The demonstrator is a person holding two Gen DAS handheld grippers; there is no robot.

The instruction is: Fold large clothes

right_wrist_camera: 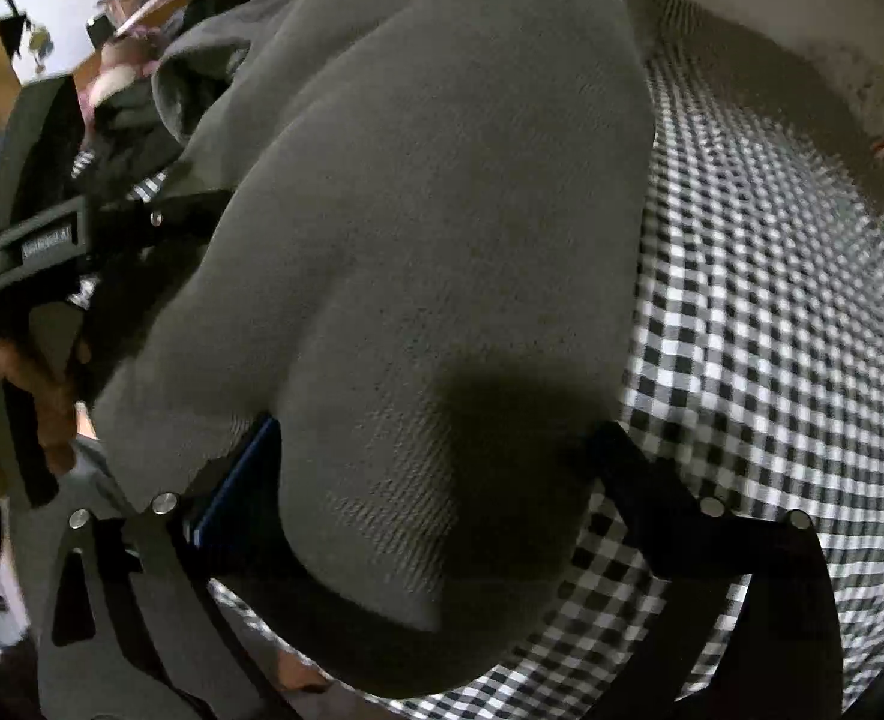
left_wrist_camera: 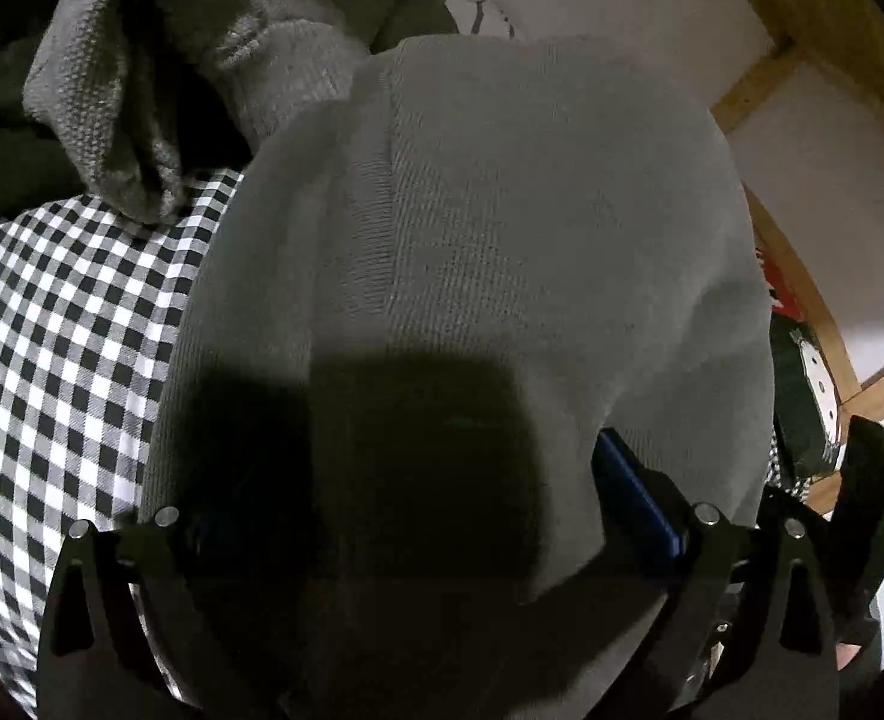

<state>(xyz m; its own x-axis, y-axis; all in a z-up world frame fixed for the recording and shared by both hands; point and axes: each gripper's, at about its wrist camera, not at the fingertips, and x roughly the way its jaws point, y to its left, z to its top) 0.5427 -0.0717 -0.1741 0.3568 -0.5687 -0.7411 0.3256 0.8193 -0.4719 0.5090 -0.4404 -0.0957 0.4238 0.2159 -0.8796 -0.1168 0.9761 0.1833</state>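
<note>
I see the grey knit sweater (left_wrist_camera: 472, 228) filling mid-frame over the checkered cloth (left_wrist_camera: 63, 330), bunched between the spread fingers of my left hand-held gripper (left_wrist_camera: 405, 516) and my right hand-held gripper (right_wrist_camera: 435, 474), grip status unclear.

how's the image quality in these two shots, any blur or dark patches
Left wrist view: sharp, but a heavy shadow covers the gray sweater near the lens. Right wrist view: the checkered cloth smears with motion blur toward the upper right; a dark shadow sits on the sweater. Both bend strongly at the edges.
</note>
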